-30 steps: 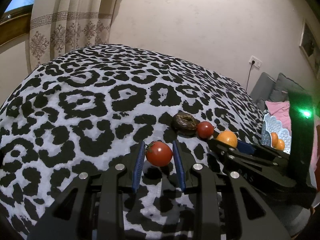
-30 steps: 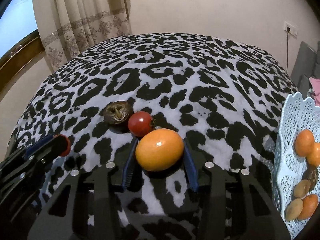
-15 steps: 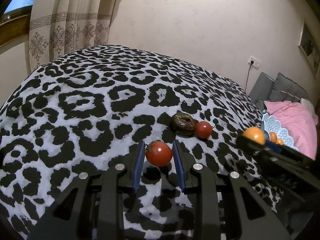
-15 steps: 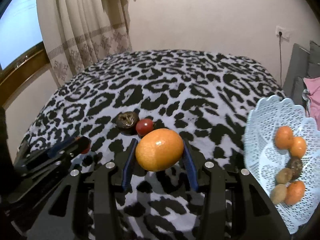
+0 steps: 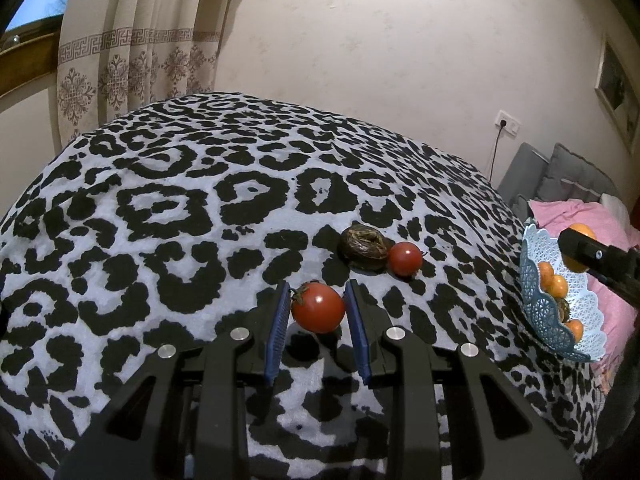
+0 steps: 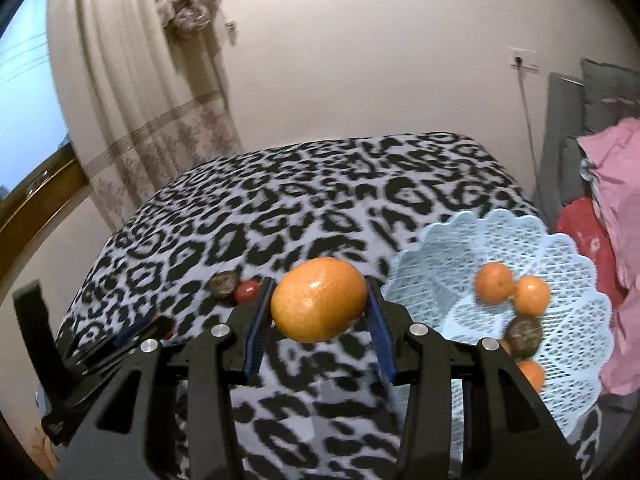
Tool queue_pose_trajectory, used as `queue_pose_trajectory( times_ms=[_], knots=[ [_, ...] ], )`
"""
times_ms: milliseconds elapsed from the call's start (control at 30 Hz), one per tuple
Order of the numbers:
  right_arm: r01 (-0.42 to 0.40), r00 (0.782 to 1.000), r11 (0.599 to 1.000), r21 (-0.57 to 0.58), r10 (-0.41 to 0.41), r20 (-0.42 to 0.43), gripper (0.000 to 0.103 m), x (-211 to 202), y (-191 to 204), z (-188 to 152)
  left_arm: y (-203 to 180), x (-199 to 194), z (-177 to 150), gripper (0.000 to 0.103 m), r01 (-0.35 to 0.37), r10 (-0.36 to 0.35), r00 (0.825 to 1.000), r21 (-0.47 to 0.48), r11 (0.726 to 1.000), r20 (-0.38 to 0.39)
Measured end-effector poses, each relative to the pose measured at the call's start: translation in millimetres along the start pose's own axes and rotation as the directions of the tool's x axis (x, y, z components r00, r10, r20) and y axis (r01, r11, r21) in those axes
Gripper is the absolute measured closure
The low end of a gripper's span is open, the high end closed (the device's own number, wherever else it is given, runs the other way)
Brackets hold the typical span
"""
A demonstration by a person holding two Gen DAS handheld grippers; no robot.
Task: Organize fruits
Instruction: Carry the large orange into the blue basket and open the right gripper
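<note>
From the left wrist camera, the left gripper (image 5: 318, 320) has its blue pads on either side of a red tomato (image 5: 318, 308); the pads look to be touching it, so I judge it gripped, low over the leopard-print cover (image 5: 160, 208). Taking the pale blue basket (image 5: 538, 300) at the right edge of the cover as landmark, this tomato is well apart from it, to its left. Between the two, nearer the tomato, a dark wrinkled fruit (image 5: 364, 244) and a smaller red tomato (image 5: 405, 259) lie touching each other on the cover. Small oranges already sit inside the basket. Above its rim the tip of the right gripper (image 5: 580, 246) shows with something orange in it.

From the right wrist camera, the right gripper (image 6: 319, 312) is closed on a large orange (image 6: 319, 299), held off the cover just left of the basket (image 6: 440, 248) and not yet over it. Inside the basket lie two small oranges (image 6: 512, 286), a dark fruit (image 6: 525, 334) and another orange one below that, partly hidden. The dark wrinkled fruit (image 6: 224, 284) and the smaller red tomato (image 6: 247, 291) rest well to the basket's left.

By my judgement the task is past halfway: several fruits are in, two are in hand, and two on the cover remain to be picked up.
</note>
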State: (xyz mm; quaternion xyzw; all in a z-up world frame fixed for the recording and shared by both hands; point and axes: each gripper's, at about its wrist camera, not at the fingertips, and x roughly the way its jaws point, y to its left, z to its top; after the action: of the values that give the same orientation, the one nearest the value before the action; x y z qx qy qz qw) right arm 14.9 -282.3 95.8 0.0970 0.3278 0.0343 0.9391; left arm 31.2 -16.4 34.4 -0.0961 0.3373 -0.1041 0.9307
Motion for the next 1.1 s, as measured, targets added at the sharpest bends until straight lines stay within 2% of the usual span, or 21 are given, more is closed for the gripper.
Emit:
queue_pose_trajectory(
  times_ms=[333,733,867,1000,1100],
  knots=[
    [0.059,0.994,0.974,0.218,-0.037,-0.108,0.057,26,-66,-1,-2,-2,0,0.074,0.004,-0.004,1.000,0.008,1.000,0.002],
    [0.124,0.976,0.939,0.322,-0.057,-0.211,0.057,51,-90,-7,-1,-1,0,0.074,0.004,-0.004,1.000,0.005,1.000,-0.001],
    [0.143,0.974,0.933,0.331,-0.075,-0.212,0.057,53,-94,-8,-1,-1,0,0.074,0.004,-0.004,1.000,0.006,1.000,0.000],
    [0.159,0.980,0.925,0.344,-0.105,-0.171,0.041,45,-98,-6,-1,-1,0,0.074,0.004,-0.004,1.000,0.007,1.000,0.000],
    [0.174,0.981,0.928,0.328,-0.135,-0.140,0.041,38,-97,-5,-2,-1,0,0.074,0.004,-0.004,1.000,0.007,1.000,0.000]
  ],
)
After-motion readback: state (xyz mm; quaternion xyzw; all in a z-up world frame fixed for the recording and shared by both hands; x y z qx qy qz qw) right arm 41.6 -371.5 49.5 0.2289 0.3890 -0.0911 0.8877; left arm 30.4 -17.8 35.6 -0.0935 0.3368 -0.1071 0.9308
